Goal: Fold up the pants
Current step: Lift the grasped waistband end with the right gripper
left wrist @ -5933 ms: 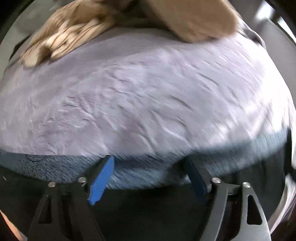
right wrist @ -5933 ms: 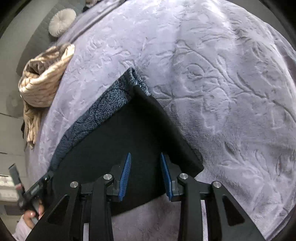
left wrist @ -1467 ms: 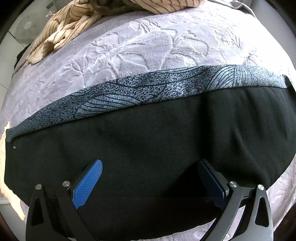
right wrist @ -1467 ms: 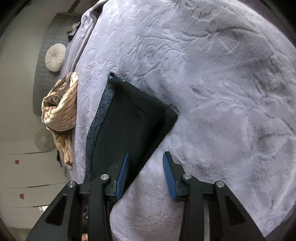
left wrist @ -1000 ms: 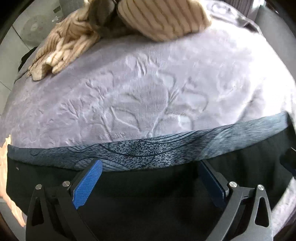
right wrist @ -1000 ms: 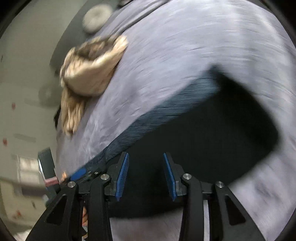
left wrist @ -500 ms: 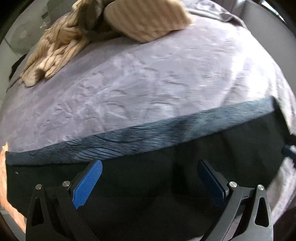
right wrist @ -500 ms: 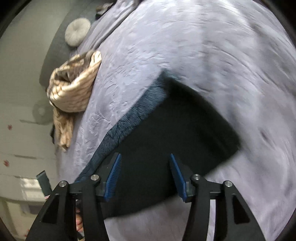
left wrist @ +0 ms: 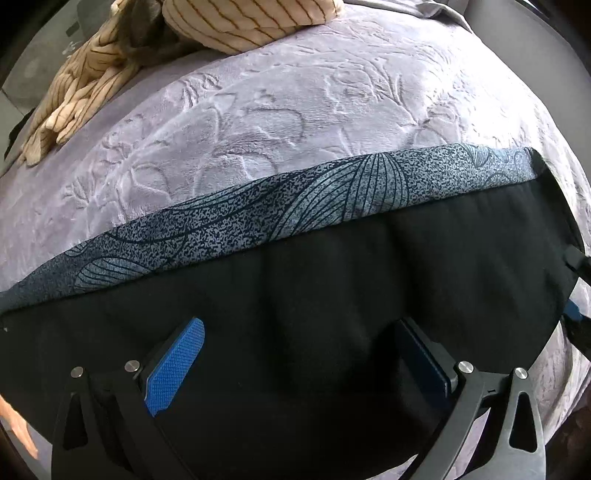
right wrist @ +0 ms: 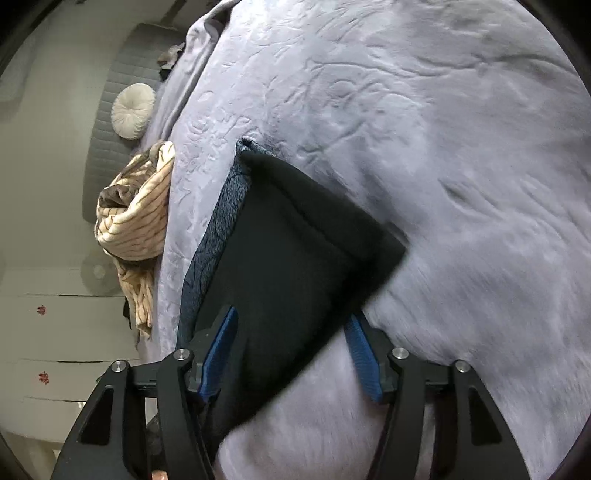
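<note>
From the left wrist view, we see the pants (left wrist: 332, 295) lying flat on the blanket (left wrist: 295, 110), filling the lower half of the frame. Their near part is plain black cloth, smooth and matte; along the far edge runs a band of grey-blue fabric speckled with dark dots and fine leaf-like lines. That far edge sweeps in a long curve from the left border up to a corner at the right. Beyond it the blanket lies bare, a plush lilac-grey surface pressed with raised leaf and flower shapes, up to a cream striped throw (left wrist: 221, 26) bunched at the top left. The left gripper (left wrist: 299, 358) stands wide over the black cloth, its blue ribbed pads (left wrist: 177, 362) far apart and gripping nothing.

From the right wrist view, we see the pants (right wrist: 288, 240) as a folded black slab with a thick, rounded far edge and the speckled band along its left side. Its right corner ends on the blanket (right wrist: 443, 147), which stretches bare to the right and ahead. The right gripper (right wrist: 291, 350) is spread, one pad over the black cloth and the other over the blanket just past the near edge; nothing is pinched. The striped throw (right wrist: 136, 221) sits at the left, a round white cushion (right wrist: 133, 110) beyond it.
</note>
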`<state>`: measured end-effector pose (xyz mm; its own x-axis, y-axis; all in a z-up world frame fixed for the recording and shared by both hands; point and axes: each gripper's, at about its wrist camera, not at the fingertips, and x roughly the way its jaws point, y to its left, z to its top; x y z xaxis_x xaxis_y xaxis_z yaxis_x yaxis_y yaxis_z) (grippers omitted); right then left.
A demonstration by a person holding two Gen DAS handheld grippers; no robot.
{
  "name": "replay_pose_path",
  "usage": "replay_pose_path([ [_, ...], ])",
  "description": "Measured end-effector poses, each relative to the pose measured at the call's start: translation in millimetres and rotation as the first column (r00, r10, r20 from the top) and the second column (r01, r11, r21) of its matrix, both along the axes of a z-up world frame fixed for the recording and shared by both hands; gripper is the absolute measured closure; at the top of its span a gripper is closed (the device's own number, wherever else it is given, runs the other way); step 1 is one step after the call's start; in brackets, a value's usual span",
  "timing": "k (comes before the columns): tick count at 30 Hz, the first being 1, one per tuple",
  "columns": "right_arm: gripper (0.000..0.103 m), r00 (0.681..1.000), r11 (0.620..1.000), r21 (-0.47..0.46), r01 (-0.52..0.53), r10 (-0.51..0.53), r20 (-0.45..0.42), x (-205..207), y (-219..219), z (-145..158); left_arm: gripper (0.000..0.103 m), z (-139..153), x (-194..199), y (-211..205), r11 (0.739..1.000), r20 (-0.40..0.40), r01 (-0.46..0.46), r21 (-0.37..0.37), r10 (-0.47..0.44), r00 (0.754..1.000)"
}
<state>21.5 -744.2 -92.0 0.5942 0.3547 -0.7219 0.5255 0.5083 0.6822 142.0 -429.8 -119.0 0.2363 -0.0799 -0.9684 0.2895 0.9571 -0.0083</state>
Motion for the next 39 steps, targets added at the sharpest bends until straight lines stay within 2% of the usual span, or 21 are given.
replay_pose_path([
  [3, 0.036, 1.000, 1.000, 0.010, -0.017, 0.017, 0.010, 11.0, 0.1, -5.0, 0.000, 1.3, 0.7, 1.0, 1.000, -0.001, -0.008, -0.004, 0.008, 1.000],
  [5, 0.036, 0.995, 0.998, 0.045, -0.047, 0.042, 0.094, 13.7, 0.9, 10.6, 0.000, 1.1, 1.5, -1.1, 1.000, -0.002, -0.010, -0.006, 0.010, 1.000],
  [7, 0.036, 0.983, 0.996, 0.018, -0.084, 0.080, 0.165, 15.9, 4.2, 26.2, 0.000, 0.2, 0.6, -1.0, 1.000, -0.003, -0.009, -0.008, 0.009, 1.000],
  [8, 0.036, 0.980, 0.995, 0.001, -0.101, 0.099, 0.172, 17.0, 6.1, 28.2, 0.000, -0.1, 0.9, -1.7, 1.000, -0.004, -0.008, -0.008, 0.008, 1.000],
  [10, 0.036, 0.985, 0.991, -0.001, -0.135, 0.134, 0.113, 23.2, 8.4, 14.5, 0.000, -0.8, 0.3, -2.6, 1.000, -0.008, -0.007, -0.007, 0.007, 1.000],
  [12, 0.037, 0.992, 0.992, 0.052, -0.114, 0.112, 0.055, 23.2, 5.3, -11.4, 0.000, -2.4, 1.5, -2.5, 1.000, -0.027, -0.004, -0.012, 0.003, 1.000],
  [15, 0.037, 0.994, 0.993, 0.085, -0.079, 0.072, 0.080, 18.0, 0.6, -19.8, 0.001, -0.7, 10.7, 0.9, 0.999, -0.067, 0.014, -0.034, -0.016, 0.998],
  [17, 0.037, 0.995, 0.990, 0.103, -0.094, 0.088, 0.056, 20.2, 0.0, -18.1, 0.023, 11.1, 17.4, 5.0, 0.999, -0.046, 0.003, -0.041, -0.005, 0.999],
  [19, 0.048, 0.994, 0.987, 0.119, -0.108, 0.103, 0.046, 23.6, -1.1, -12.5, 0.025, 30.3, 23.9, 6.5, 0.999, 0.033, -0.026, -0.029, 0.027, 0.999],
  [21, 0.088, 0.993, 0.988, 0.113, -0.101, 0.094, 0.069, 23.5, -2.4, -2.9, 0.025, 43.9, 32.1, 4.8, 0.997, 0.088, -0.057, -0.053, 0.061, 0.994],
  [24, 0.088, 0.988, 0.989, 0.115, -0.090, 0.074, 0.133, 26.4, 3.4, 12.2, 0.025, 40.5, 45.3, -8.7, 0.996, 0.123, -0.078, -0.053, 0.084, 0.989],
  [27, 0.088, 0.985, 0.992, 0.070, -0.104, 0.092, 0.149, 28.3, 10.2, 21.8, 0.024, -1.5, 52.1, -27.8, 0.997, 0.030, -0.076, 0.031, 0.075, 0.997],
  [28, 0.088, 0.984, 0.992, 0.075, -0.106, 0.093, 0.152, 28.7, 11.1, 23.1, 0.024, -3.5, 51.9, -28.5, 0.996, 0.058, -0.081, 0.037, 0.079, 0.995],
  [30, 0.088, 0.982, 0.991, 0.065, -0.114, 0.103, 0.157, 30.9, 15.3, 29.5, 0.024, 4.1, 51.4, -28.9, 0.997, 0.070, -0.064, 0.040, 0.061, 0.996],
  [35, 0.088, 0.967, 0.987, 0.005, -0.162, 0.157, 0.198, 30.1, 30.3, 58.6, 0.024, 37.9, 36.3, 4.6, 0.994, 0.067, -0.097, -0.049, 0.100, 0.993],
  [37, 0.088, 0.957, 0.980, -0.040, -0.196, 0.200, 0.211, 32.8, 42.0, 77.8, 0.024, 43.9, 23.4, 19.2, 0.992, 0.067, -0.105, -0.063, 0.109, 0.992],
  [39, 0.088, 0.946, 0.969, -0.095, -0.229, 0.244, 0.215, 36.8, 55.9, 93.7, 0.024, 39.9, 6.2, 21.1, 0.995, 0.056, -0.074, -0.066, 0.078, 0.995],
])
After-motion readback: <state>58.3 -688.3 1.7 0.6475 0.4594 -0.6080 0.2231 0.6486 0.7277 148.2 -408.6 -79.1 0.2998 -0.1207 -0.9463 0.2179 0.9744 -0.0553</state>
